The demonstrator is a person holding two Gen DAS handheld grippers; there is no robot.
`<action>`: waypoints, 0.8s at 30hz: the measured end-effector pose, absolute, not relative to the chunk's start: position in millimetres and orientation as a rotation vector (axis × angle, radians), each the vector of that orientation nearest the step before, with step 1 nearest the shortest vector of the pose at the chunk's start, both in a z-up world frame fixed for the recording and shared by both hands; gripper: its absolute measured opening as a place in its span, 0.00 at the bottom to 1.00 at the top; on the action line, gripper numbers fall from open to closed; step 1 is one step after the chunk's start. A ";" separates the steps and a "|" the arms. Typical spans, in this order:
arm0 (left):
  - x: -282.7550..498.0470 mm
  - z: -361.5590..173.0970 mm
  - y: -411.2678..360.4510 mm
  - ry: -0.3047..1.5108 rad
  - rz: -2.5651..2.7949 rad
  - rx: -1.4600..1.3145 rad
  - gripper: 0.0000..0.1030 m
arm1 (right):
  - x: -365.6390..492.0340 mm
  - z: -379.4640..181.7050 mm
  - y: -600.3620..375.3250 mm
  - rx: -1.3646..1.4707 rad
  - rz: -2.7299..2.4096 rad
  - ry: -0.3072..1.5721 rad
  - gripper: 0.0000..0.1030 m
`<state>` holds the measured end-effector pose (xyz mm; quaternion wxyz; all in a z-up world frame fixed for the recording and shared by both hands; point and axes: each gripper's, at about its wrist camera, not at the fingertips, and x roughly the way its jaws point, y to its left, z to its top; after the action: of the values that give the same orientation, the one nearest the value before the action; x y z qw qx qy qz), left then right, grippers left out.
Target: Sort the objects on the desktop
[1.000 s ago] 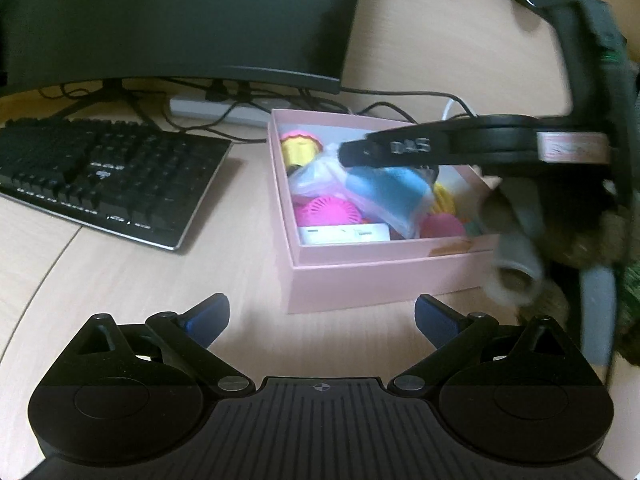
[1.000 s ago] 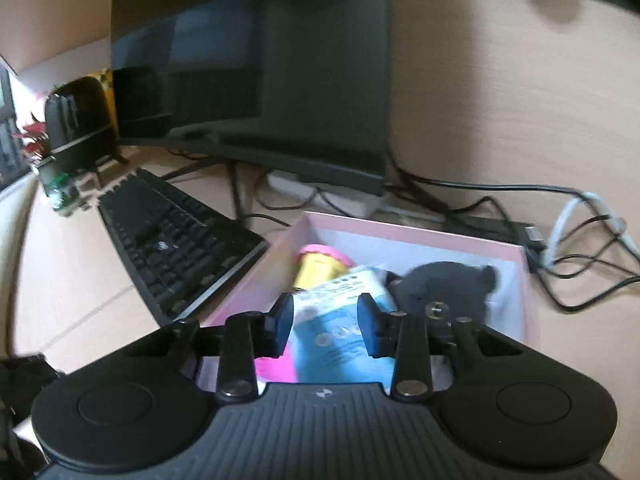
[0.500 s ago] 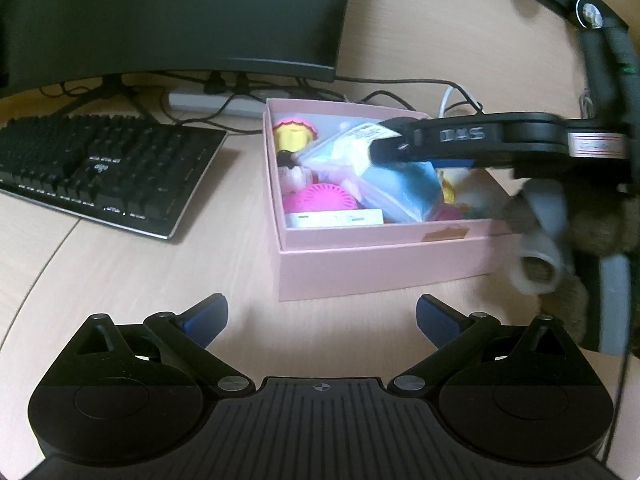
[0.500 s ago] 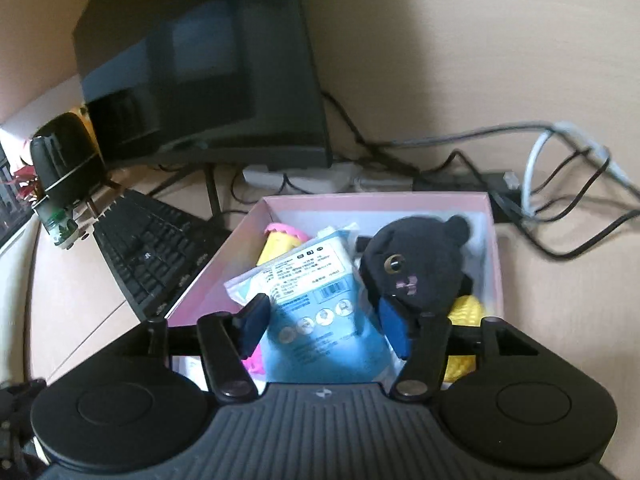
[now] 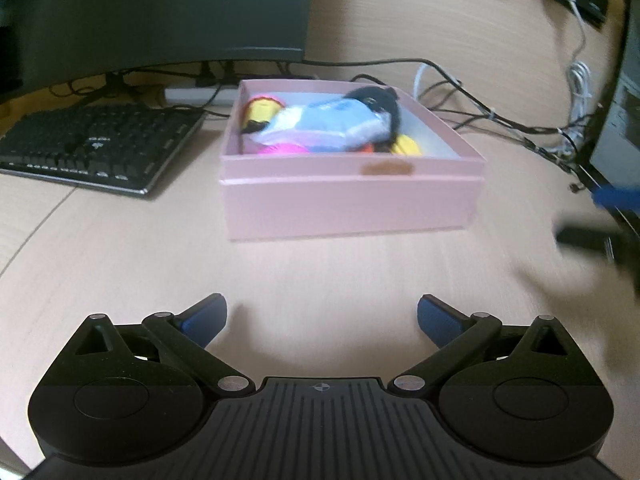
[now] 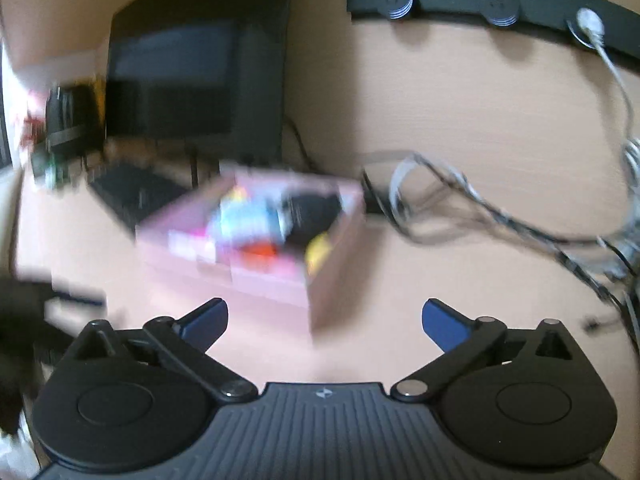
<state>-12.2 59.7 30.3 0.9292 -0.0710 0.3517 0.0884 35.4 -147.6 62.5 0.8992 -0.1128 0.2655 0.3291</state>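
A pink box (image 5: 352,200) stands in the middle of the wooden desk, and it also shows blurred in the right wrist view (image 6: 248,276). Inside lie a blue-and-white packet (image 5: 320,124), a black plush toy (image 5: 380,100), yellow toys (image 5: 406,145) and a pink item (image 5: 280,148). My left gripper (image 5: 322,320) is open over bare desk, well short of the box's front wall. My right gripper (image 6: 324,320) is to the right of the box with its jaws opening wide and nothing between them. In the left wrist view it is a blur at the right edge (image 5: 600,216).
A black keyboard (image 5: 96,144) lies left of the box under a dark monitor (image 5: 152,12). Tangled cables (image 5: 500,120) run behind and to the right of the box. A black socket rail (image 6: 480,0) is on the wall. A dark device (image 5: 624,100) stands at the far right.
My right gripper let go of the blue-and-white packet, which now lies in the box, then drew back to the right as its jaws opened wide. The left gripper pulled back from the box.
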 end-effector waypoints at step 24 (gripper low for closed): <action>4.0 14.4 46.6 0.721 0.218 -0.069 1.00 | 28.7 11.1 -189.2 -0.291 0.809 0.660 1.00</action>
<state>4.0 46.6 14.4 0.9294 -0.0337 0.3520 0.1062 28.7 -189.2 11.1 0.8567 -0.1383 0.3141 0.3851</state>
